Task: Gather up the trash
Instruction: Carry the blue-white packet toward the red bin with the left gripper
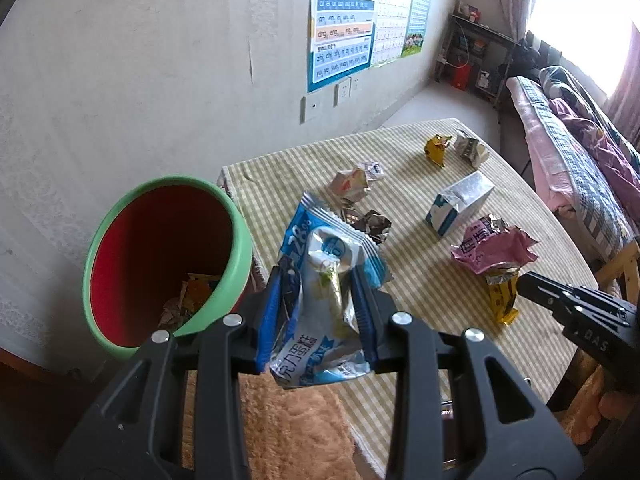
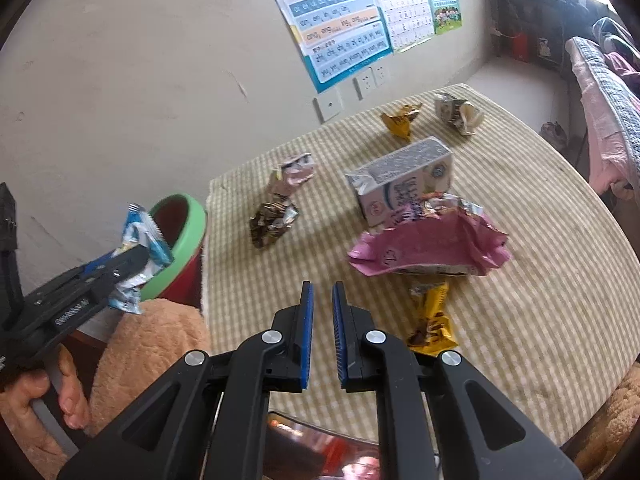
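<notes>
The left gripper [image 1: 324,280] is clamped on a blue-and-white snack wrapper [image 1: 328,304], its blue pads pressing the crumpled foil from both sides, and it holds the wrapper in the air just beside the green-rimmed bin [image 1: 168,256], a little toward the table [image 1: 420,280] from the bin's mouth. The bin (red inside, with a few scraps of paper at the bottom) stands against the table's edge nearest the wall. The right gripper [image 2: 322,292] holds nothing: its jaws stand drawn together with only a narrow slit between the pads, above the striped tablecloth, well apart from the bin.

The rest of the trash lies on the table, all farther from the bin than the held wrapper: a dark crumpled foil [image 1: 370,226] nearest the bin, a pale crumpled wrapper [image 1: 352,182] beyond it, then a milk carton [image 1: 460,202] lying on its side, a pink wrapper [image 1: 492,250] touching a yellow wrapper [image 1: 502,300], and farthest off a small yellow wrapper [image 1: 438,148] and a crushed carton [image 1: 472,148].
</notes>
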Tool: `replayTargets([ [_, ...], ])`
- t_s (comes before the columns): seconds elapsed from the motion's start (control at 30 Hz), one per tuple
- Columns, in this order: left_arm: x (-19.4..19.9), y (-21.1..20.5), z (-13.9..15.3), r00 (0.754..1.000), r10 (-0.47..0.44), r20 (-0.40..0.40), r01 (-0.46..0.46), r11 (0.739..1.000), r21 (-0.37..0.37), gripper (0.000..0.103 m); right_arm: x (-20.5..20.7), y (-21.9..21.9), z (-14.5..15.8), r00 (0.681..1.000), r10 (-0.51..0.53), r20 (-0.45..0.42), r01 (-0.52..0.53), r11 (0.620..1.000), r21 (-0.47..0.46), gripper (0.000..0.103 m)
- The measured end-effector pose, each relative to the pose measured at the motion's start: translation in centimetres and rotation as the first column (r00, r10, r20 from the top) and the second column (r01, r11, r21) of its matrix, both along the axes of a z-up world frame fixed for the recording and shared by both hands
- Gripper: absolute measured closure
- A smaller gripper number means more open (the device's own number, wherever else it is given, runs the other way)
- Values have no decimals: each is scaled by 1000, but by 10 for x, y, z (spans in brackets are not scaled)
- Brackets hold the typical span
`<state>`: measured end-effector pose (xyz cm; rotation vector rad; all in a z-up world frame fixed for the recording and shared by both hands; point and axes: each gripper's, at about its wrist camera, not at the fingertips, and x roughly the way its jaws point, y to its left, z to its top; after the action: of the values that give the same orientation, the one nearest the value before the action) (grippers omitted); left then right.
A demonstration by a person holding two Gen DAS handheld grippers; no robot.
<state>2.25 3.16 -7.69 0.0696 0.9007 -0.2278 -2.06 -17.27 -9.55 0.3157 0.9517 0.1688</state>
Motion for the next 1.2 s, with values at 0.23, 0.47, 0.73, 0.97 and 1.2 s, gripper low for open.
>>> replayTargets([
  [0.23, 2, 9, 3, 1000, 21, 10, -21, 1000, -5, 70, 2, 16, 12, 998, 49, 31, -48, 999, -18, 93],
  [0.47, 4, 20, 3, 999, 50, 10, -50, 999, -14, 70, 9, 8, 24, 999, 35, 37, -37, 999, 28, 93],
  [0.73, 8, 32, 2, 997, 77, 8, -77, 997, -26, 70, 14, 17, 34, 996, 60, 61, -62, 998, 22, 92],
  [0.97, 12, 46, -2, 994, 107, 2, -107, 994, -39, 70, 19, 27, 31, 995, 85, 47, -86, 996, 17, 92],
  [1.2, 17, 74, -6, 985, 173, -5, -173, 983, -57, 70, 29, 55, 29, 989, 145, 38, -146, 989, 12, 92],
])
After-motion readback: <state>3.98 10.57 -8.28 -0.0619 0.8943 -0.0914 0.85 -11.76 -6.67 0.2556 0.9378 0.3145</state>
